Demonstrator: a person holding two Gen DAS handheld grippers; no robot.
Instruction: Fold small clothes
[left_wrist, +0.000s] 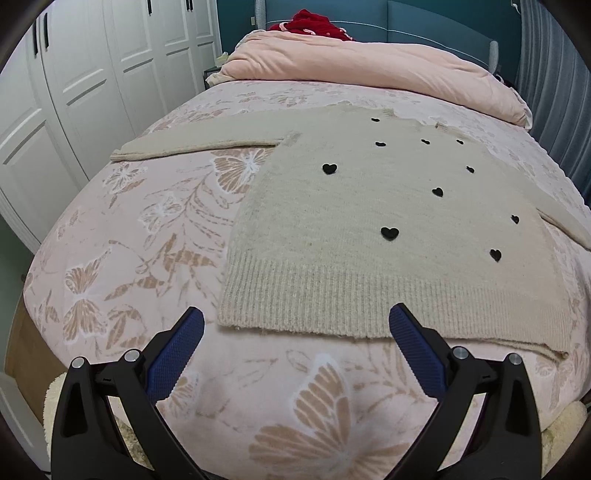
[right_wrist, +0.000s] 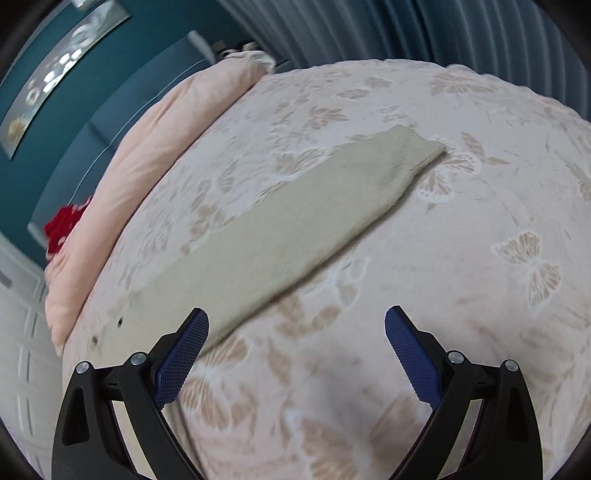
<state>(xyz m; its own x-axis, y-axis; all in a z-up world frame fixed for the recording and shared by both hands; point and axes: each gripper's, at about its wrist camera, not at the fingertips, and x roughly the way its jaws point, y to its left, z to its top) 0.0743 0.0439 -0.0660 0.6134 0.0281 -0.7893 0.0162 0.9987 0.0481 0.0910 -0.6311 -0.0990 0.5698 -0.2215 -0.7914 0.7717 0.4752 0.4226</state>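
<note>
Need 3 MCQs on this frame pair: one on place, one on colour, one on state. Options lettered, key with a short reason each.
1. Where does the red garment lie?
A. on the sweater's hem
B. at the head of the bed, beyond the pink duvet
C. between the left gripper's fingers

2. What colour are the hearts on the beige sweater?
A. black
B. red
C. white

3. How do the left gripper and right gripper stand?
A. both shut on the sweater
B. left shut on a sleeve, right open
C. both open, holding nothing

Key:
1 B: the red heap shows behind the duvet, against the blue headboard.
2 A: the small hearts, such as this one, are black on the beige knit.
3 C: in each wrist view the blue pads stand wide apart, with only bedspread and sweater beyond them.
</note>
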